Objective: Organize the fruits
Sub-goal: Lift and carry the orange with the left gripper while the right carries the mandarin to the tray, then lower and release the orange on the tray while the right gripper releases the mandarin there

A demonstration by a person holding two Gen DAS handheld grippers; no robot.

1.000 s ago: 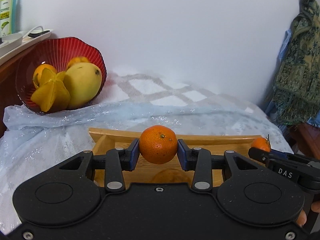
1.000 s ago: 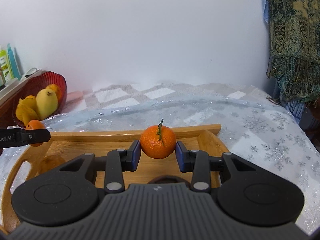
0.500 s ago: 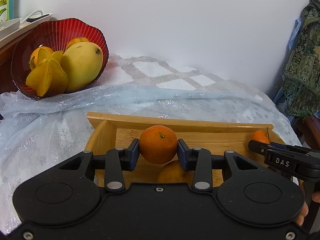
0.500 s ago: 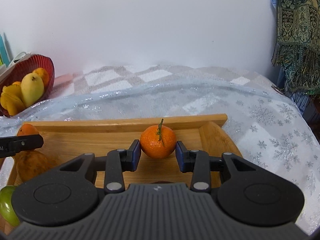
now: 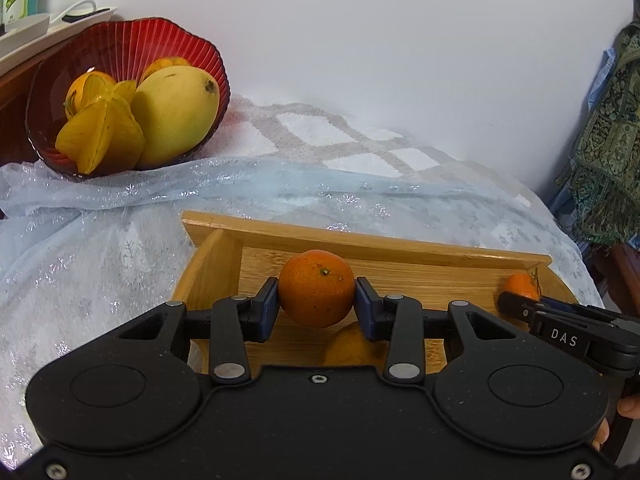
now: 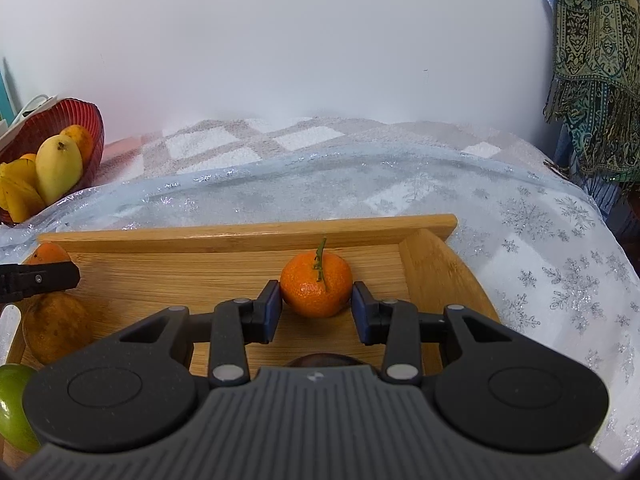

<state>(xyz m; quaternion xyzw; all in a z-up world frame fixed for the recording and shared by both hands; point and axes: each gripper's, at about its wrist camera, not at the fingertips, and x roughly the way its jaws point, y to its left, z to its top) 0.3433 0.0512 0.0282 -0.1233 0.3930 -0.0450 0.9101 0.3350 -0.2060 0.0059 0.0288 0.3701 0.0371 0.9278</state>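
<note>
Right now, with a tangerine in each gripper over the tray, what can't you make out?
- Left wrist view: fruit under the held tangerine, mostly hidden by it and the left gripper.
- Right wrist view: dark round object behind the right gripper.
- Right wrist view: green fruit cut by the edge.

Wooden tray (image 6: 224, 236) on cloth-covered table (image 6: 540, 264), near edge. Bowl (image 5: 132, 46) behind tray, far left, by wall; mango (image 5: 176, 118), starfruit (image 5: 102, 138) and two more fruits in bowl, starfruit left of mango. Left gripper (image 5: 316, 304) over tray's left end, mandarin (image 5: 317, 288) between pads. Right gripper (image 6: 316, 306) over tray's right end, stemmed mandarin (image 6: 316, 288) between pads. Brownish fruit (image 6: 56, 328) on tray floor at left end, below left gripper. Green fruit (image 6: 14, 408) nearest, far left. Patterned cloth (image 6: 596, 64) hanging right of table.
</note>
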